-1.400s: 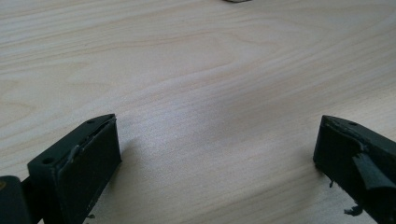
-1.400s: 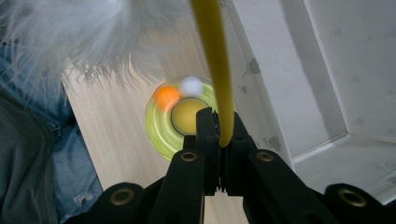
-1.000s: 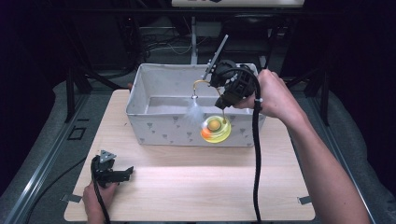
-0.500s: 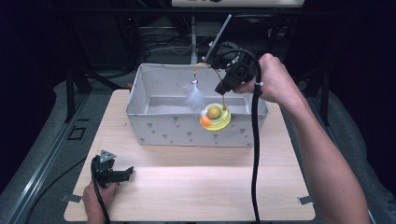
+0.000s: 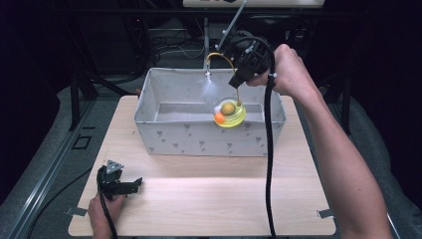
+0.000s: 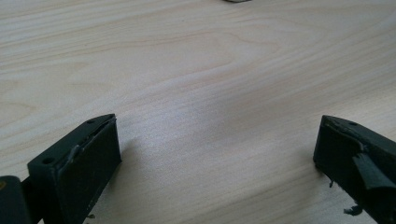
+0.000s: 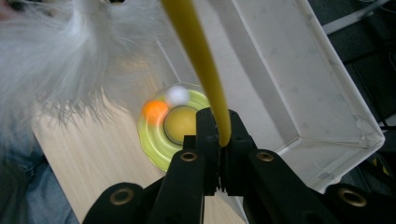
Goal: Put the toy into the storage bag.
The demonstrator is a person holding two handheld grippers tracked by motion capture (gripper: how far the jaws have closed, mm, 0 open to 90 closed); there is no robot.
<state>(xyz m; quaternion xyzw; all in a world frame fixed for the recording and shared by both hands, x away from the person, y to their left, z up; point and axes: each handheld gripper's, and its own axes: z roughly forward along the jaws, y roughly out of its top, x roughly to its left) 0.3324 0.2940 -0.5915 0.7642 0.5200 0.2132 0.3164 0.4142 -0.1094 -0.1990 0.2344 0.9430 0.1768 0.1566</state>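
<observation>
A cat toy hangs over the white fabric bin (image 5: 199, 138): a yellow-green disc (image 5: 230, 114) with an orange and a white ball, a curved yellow wire (image 5: 219, 55), and a white feather tuft (image 5: 209, 88). My right gripper (image 5: 238, 81) is shut on the yellow wire (image 7: 198, 51) and holds the toy up above the bin's right half. In the right gripper view the disc (image 7: 159, 140) dangles below the jaws and the feather (image 7: 46, 60) spreads at the upper left. My left gripper (image 5: 130, 184) rests open on the wooden table (image 6: 196, 70) near the front left, nothing between its fingers (image 6: 79, 158).
The bin (image 7: 299, 70) stands at the back middle of the table (image 5: 209, 199), its inside bare. A black cable (image 5: 269, 149) trails from the right gripper down across the table. Dark floor and metal stands surround the table.
The right hand has lifted the toy up and toward the back of the bin; disc and feather now hang higher. The left gripper has stayed put.
</observation>
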